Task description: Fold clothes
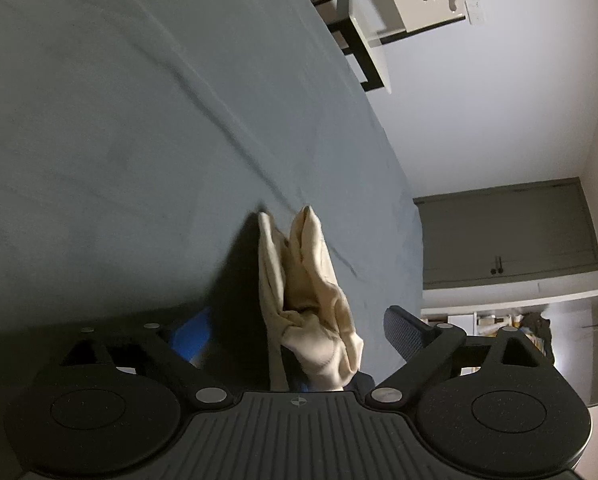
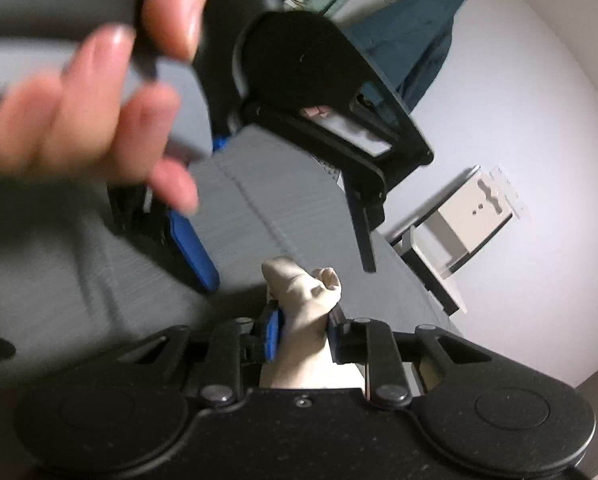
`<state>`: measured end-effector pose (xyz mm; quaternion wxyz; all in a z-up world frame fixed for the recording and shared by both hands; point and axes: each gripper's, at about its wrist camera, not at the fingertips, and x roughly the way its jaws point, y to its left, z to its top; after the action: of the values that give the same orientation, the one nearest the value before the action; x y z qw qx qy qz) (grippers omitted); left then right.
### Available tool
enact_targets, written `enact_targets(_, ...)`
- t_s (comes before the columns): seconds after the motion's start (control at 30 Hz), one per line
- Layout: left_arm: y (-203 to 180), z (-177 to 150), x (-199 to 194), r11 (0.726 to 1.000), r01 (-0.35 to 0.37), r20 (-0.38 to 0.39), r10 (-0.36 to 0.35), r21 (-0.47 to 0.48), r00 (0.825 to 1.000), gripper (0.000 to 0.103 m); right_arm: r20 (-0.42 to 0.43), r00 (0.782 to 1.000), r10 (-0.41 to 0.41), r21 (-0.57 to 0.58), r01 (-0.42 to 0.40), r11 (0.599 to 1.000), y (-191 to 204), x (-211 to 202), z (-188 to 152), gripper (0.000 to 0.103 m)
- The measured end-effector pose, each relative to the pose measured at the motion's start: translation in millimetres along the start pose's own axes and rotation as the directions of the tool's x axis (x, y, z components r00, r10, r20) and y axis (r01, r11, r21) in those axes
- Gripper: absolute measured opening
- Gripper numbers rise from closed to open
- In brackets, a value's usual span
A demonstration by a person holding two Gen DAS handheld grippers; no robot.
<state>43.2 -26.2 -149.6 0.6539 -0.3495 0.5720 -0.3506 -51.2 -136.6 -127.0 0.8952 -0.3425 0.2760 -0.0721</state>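
Your right tongs (image 2: 299, 330): clamped on a bunched cream cloth (image 2: 303, 292), which pokes forward past the tips. Your left tongs (image 1: 319, 364): wide apart, the cream cloth (image 1: 307, 300) hanging between them, long axis pointing away over the blue-grey bed (image 1: 139, 120). Your hand (image 2: 99, 100) holds the left tool just ahead of the right.

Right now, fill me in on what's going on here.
A person is folding clothes on a bed with a handheld gripper in each hand. The right gripper is shut on a bunch of cream cloth. In the left wrist view the same cream cloth rises between the left gripper's fingers, over the grey-blue bedsheet; whether they grip it cannot be told. The right view shows the person's hand on the left gripper.
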Motion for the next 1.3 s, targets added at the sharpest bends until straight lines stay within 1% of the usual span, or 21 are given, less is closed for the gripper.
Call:
enact_targets(0.1, -5.6, -2.8, 11.7, 0.999, 0.039, -0.006, -0.039, -0.011, 0.999, 0.093, 0.004, 1.0, 0.024, 0.015, -0.024, 1.0, -13.7, 1.8, -3.4, 0.023)
enact_targets(0.13, -7.9, -3.6, 15.1, 0.999, 0.035, -0.003, -0.035, -0.006, 0.999, 0.093, 0.005, 1.0, 0.03, 0.018, -0.03, 0.999, -16.8, 3.9, -4.0, 0.023)
enact_targets(0.23, -17.1, -5.2, 21.8, 0.999, 0.009, 0.014, -0.009, 0.048, 1.0, 0.092, 0.005, 0.999, 0.036, 0.031, -0.037, 0.999, -0.4, -35.9, 10.4, 0.023)
enact_targets(0.27, -20.6, -6.1, 22.8, 0.997, -0.003, 0.026, 0.001, 0.076, 1.0, 0.091, 0.004, 0.999, 0.039, 0.035, -0.039, 0.999, 2.0, -34.2, 17.2, 0.023)
enact_targets(0.3, -22.7, -5.5, 23.5, 0.996, -0.009, 0.031, 0.006, 0.091, 0.999, 0.088, 0.005, 0.999, 0.044, 0.039, -0.044, 0.998, 0.1, -28.7, 19.5, 0.023)
enact_targets(0.37, -26.2, -3.3, 25.1, 0.994, -0.017, 0.039, 0.012, 0.112, 0.999, 0.062, 0.006, 0.999, 0.053, 0.045, -0.054, 0.998, -5.7, -28.7, 17.9, 0.023)
enact_targets(0.4, -26.1, -2.0, 25.7, 0.994, -0.018, 0.038, 0.014, 0.112, 0.999, 0.057, 0.005, 0.998, 0.055, 0.044, -0.056, 0.997, -8.4, -29.3, 18.1, 0.024)
enact_targets(0.47, -26.4, 0.0, 28.8, 0.991, -0.024, 0.024, 0.021, 0.132, 0.999, 0.038, 0.002, 0.999, 0.05, 0.047, -0.05, 0.998, -14.1, -26.8, 16.5, 0.024)
enact_targets(0.53, -25.9, 0.5, 30.7, 0.989, -0.027, 0.02, 0.025, 0.147, 1.0, 0.035, -0.002, 0.999, 0.053, 0.052, -0.053, 0.997, -0.9, -40.0, 22.2, 0.024)
enact_targets(0.57, -25.6, 0.6, 31.5, 0.988, -0.028, 0.018, 0.025, 0.155, 1.0, 0.027, -0.005, 0.998, 0.068, 0.055, -0.068, 0.996, 0.0, -40.7, 21.5, 0.025)
enact_targets(0.6, -26.2, 1.1, 31.8, 0.986, -0.039, 0.022, 0.035, 0.163, 0.999, 0.027, -0.006, 0.997, 0.083, 0.057, -0.082, 0.995, 0.5, -39.5, 20.0, 0.026)
enact_targets(0.7, -30.2, 3.1, 28.1, 0.977, -0.078, 0.053, 0.069, 0.196, 0.996, 0.024, -0.016, 0.991, 0.133, 0.068, -0.131, 0.989, -3.6, -49.1, 20.8, 0.037)
enact_targets(0.73, -31.9, 3.8, 26.3, 0.974, -0.092, 0.064, 0.081, 0.208, 0.995, 0.024, -0.018, 0.988, 0.155, 0.089, -0.153, 0.984, -10.6, -53.5, 19.0, 0.047)
enact_targets(0.77, -34.4, 4.3, 24.6, 0.969, -0.111, 0.079, 0.096, 0.223, 0.992, 0.024, -0.021, 0.983, 0.18, 0.123, -0.176, 0.977, -22.3, -60.5, 16.9, 0.056)
enact_targets(0.87, -46.5, 6.3, 21.9, 0.938, -0.177, 0.119, 0.147, 0.297, 0.982, 0.023, -0.049, 0.971, 0.233, 0.288, -0.209, 0.935, -63.0, -48.3, 11.1, 0.062)
enact_targets(0.93, -52.2, 6.9, 19.7, 0.925, -0.195, 0.133, 0.159, 0.327, 0.978, 0.023, -0.09, 0.951, 0.295, 0.46, -0.223, 0.859, -103.7, -39.1, -0.7, 0.062)
enact_targets(0.97, -55.3, 7.3, 18.9, 0.917, -0.206, 0.142, 0.166, 0.341, 0.976, 0.023, -0.105, 0.933, 0.345, 0.569, -0.228, 0.79, -126.2, -30.8, -12.4, 0.062)
enact_targets(1.07, -66.4, 6.2, 17.9, 0.879, -0.249, 0.165, 0.197, 0.407, 0.966, 0.022, -0.121, 0.877, 0.465, 0.813, -0.181, 0.554, -151.3, -28.3, -48.9, 0.057)
enact_targets(1.13, -70.5, 7.2, 15.6, 0.866, -0.259, 0.17, 0.204, 0.429, 0.964, 0.022, -0.106, 0.867, 0.486, 0.897, -0.128, 0.424, -164.5, -24.0, -89.5, 0.056)
enact_targets(1.2, -72.4, 8.7, 12.8, 0.858, -0.268, 0.177, 0.21, 0.439, 0.962, 0.022, -0.081, 0.854, 0.514, 0.944, -0.1, 0.315, -155.1, -29.2, -106.7, 0.05)
enact_targets(1.3, -70.2, 7.2, 6.2, 0.849, -0.277, 0.182, 0.217, 0.45, 0.959, 0.021, -0.015, 0.821, 0.57, 0.985, -0.087, 0.15, -151.4, -13.6, -124.5, 0.043)
